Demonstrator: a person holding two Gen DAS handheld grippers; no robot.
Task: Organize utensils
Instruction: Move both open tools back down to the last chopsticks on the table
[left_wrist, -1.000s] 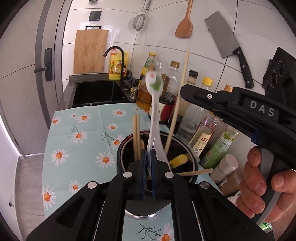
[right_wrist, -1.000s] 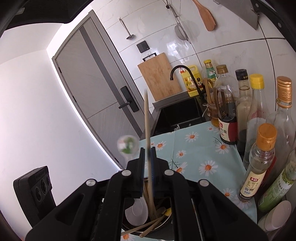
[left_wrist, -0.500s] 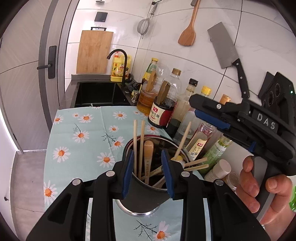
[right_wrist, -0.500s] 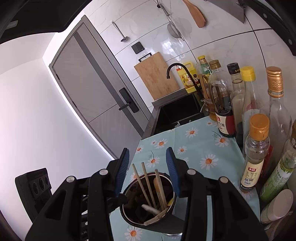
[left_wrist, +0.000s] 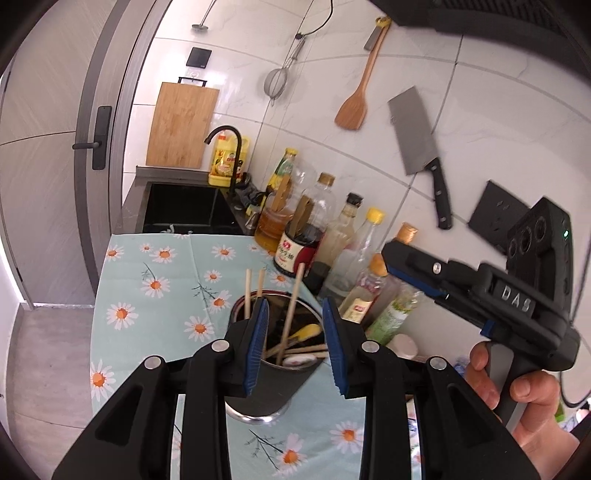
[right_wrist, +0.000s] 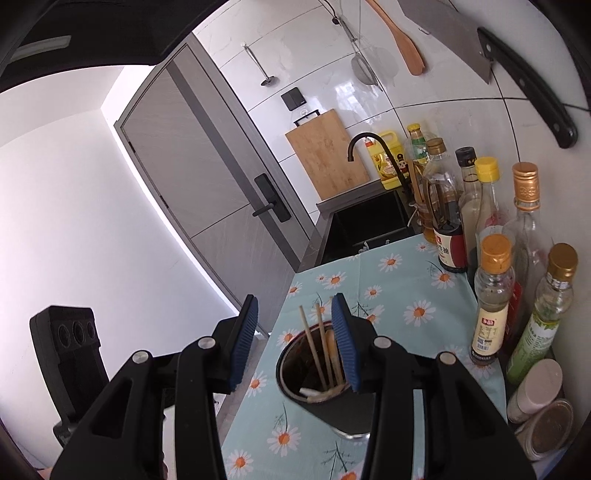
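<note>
A daisy-print cloth (left_wrist: 155, 284) covers the counter, with bottles (right_wrist: 493, 295) lined along the tiled wall. On the cloth stands a dark holder (left_wrist: 258, 391) with chopsticks (left_wrist: 291, 306) and spoons (left_wrist: 303, 332) inside. Above it, the left gripper (left_wrist: 295, 347) and right gripper (right_wrist: 295, 347) have just been opening; both stand apart, nothing between their pads.

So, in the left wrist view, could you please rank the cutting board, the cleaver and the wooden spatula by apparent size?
1. Cutting board, clearly largest.
2. Cleaver.
3. Wooden spatula: as long, narrower.
The board stands farther off, so true sizes stay unsure.
</note>
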